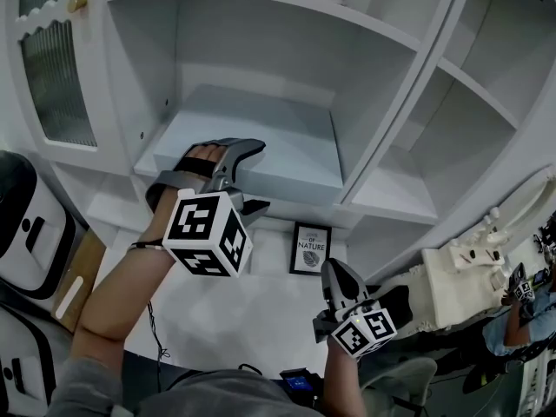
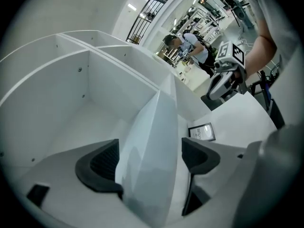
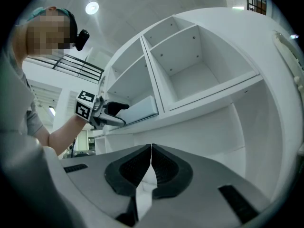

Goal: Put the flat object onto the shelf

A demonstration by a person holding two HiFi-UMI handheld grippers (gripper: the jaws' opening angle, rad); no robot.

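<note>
Jaws apart, the left gripper (image 1: 254, 176) is straddling the flat object's (image 1: 269, 137) front edge on the shelf (image 1: 391, 200). Below the shelf, the right gripper (image 3: 151, 156) is hanging closed and empty.

Left gripper (image 1: 250, 176) reaches forward with fingers spread wide; right gripper (image 1: 337, 278) sits low, fingers closed.
</note>
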